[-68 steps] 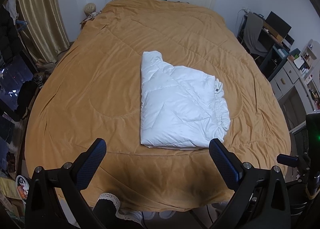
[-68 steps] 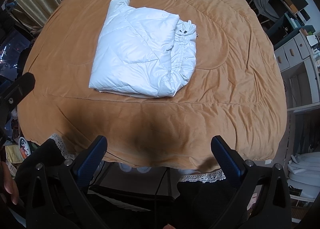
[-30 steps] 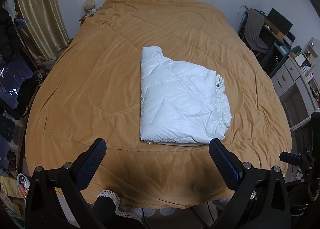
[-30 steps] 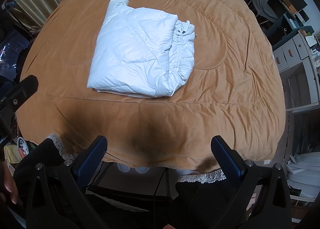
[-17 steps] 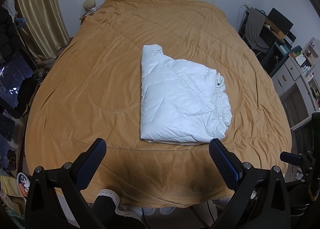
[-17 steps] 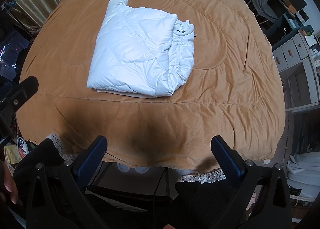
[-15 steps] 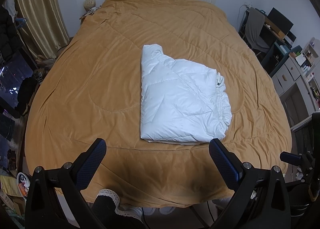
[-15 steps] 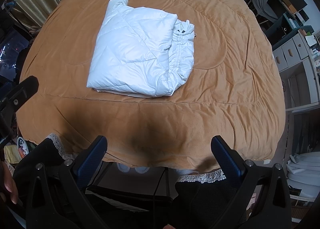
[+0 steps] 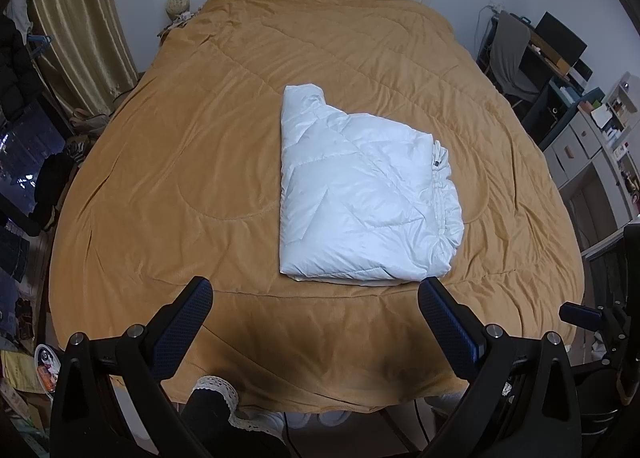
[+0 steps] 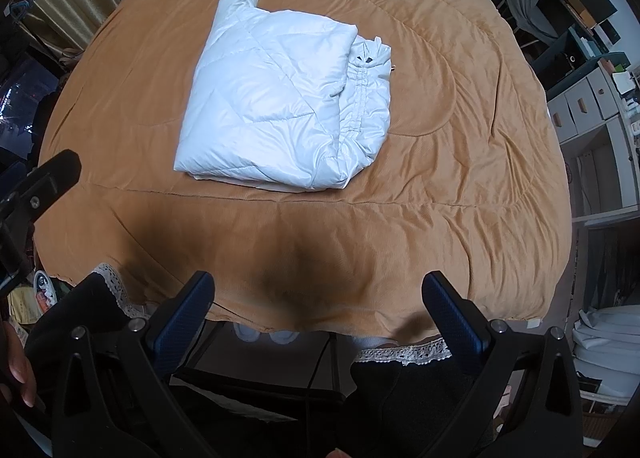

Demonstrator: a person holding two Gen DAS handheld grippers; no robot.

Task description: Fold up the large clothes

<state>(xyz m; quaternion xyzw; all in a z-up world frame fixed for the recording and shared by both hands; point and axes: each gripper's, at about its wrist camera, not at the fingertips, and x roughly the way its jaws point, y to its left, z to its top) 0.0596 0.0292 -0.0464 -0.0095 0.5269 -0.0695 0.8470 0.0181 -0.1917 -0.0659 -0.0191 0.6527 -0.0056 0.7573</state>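
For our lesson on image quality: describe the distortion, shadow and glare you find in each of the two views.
Left wrist view: fisheye bends the bed outline, corners go black, sheen on the white jacket. Right wrist view: same bulging, a dark shadow on the bedspread's near edge, jacket highlights nearly blown out.

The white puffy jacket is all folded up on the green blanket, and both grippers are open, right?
Not quite: the blanket is orange-brown, not green, as the left wrist view shows. The white jacket is folded up on it, and both the left hand-held gripper and right hand-held gripper are open.
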